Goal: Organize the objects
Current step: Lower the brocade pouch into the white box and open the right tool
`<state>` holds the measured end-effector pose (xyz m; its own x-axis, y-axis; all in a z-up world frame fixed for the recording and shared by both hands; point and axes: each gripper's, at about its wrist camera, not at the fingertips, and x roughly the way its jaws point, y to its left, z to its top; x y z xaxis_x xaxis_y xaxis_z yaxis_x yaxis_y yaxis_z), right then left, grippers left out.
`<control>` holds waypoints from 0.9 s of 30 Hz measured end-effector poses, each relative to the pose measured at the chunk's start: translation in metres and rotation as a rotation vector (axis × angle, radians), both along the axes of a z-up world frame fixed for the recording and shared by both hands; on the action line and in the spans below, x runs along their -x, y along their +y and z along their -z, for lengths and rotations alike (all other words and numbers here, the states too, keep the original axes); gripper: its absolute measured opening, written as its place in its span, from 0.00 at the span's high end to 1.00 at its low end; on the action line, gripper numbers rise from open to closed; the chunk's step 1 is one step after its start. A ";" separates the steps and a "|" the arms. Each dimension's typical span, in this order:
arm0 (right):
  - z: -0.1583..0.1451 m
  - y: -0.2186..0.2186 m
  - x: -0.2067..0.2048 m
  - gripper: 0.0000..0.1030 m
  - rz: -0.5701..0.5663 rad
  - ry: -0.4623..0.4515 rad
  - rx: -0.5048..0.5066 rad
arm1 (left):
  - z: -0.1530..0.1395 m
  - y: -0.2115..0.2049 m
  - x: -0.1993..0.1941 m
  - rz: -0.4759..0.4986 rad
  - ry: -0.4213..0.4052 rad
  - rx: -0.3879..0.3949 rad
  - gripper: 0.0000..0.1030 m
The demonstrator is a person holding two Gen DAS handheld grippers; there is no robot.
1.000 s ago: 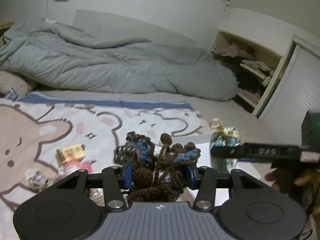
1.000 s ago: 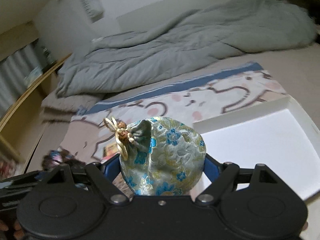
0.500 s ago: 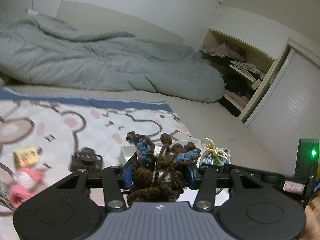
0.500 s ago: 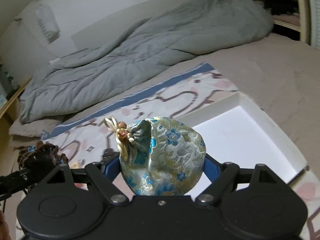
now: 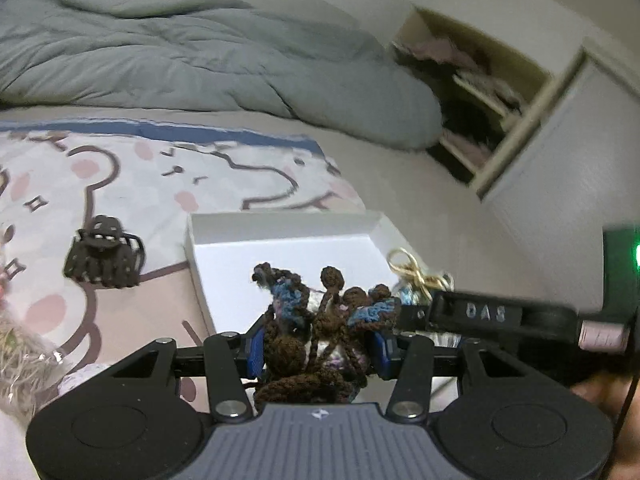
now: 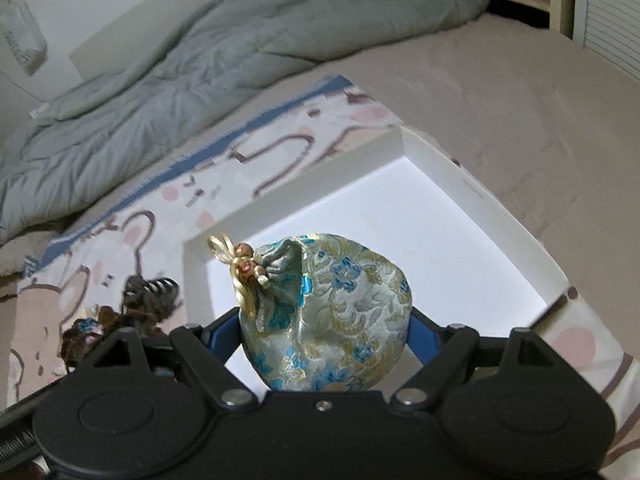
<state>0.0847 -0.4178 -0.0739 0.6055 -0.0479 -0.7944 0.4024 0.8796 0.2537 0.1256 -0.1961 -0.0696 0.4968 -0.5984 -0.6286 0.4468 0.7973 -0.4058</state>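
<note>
While the left tongs (image 5: pixel 316 354) clamp a crocheted yarn bundle (image 5: pixel 316 332) and the right tongs (image 6: pixel 324 340) grip a brocade pouch (image 6: pixel 326 316), both hang over the white box (image 6: pixel 472 196), which looks empty. Beyond, a dark hair claw (image 5: pixel 103 254) lies unsorted on the bed's cartoon blanket (image 5: pixel 168 184); judging by this, sorting has barely begun.

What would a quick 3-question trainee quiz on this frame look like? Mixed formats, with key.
1. True or false: the white box already holds several items.
2. Which gripper holds the brocade pouch? A. left gripper B. right gripper
3. Fill in: the dark hair claw clip lies on the ____, outside the box.

Key: 1 false, its visible floor is bare. 2 B; the left one grips the crocheted yarn piece. 3 patterned blanket.
</note>
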 end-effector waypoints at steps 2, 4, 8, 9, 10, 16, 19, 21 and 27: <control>0.006 -0.001 0.000 0.18 0.002 0.021 0.006 | 0.006 -0.011 0.001 0.052 -0.029 -0.052 0.51; 0.011 -0.002 -0.001 0.18 -0.002 0.043 0.015 | 0.012 -0.020 0.002 0.106 -0.059 -0.098 0.51; 0.024 -0.005 -0.005 0.18 -0.001 0.087 0.018 | 0.024 -0.032 0.003 0.213 -0.100 -0.174 0.51; 0.027 -0.006 -0.006 0.18 0.002 0.097 0.017 | 0.027 -0.035 0.004 0.240 -0.107 -0.192 0.51; 0.031 -0.007 -0.007 0.18 0.004 0.108 0.014 | 0.030 -0.037 0.004 0.266 -0.115 -0.210 0.51; 0.046 -0.009 -0.014 0.18 0.000 0.160 0.029 | 0.047 -0.054 0.008 0.410 -0.176 -0.336 0.51; 0.052 -0.010 -0.018 0.18 -0.008 0.169 0.023 | 0.054 -0.057 0.007 0.441 -0.171 -0.348 0.50; 0.055 -0.010 -0.020 0.18 -0.009 0.176 0.020 | 0.058 -0.059 0.006 0.448 -0.163 -0.356 0.50; 0.063 -0.008 -0.024 0.15 -0.018 0.213 0.001 | 0.063 -0.058 0.004 0.446 -0.145 -0.381 0.25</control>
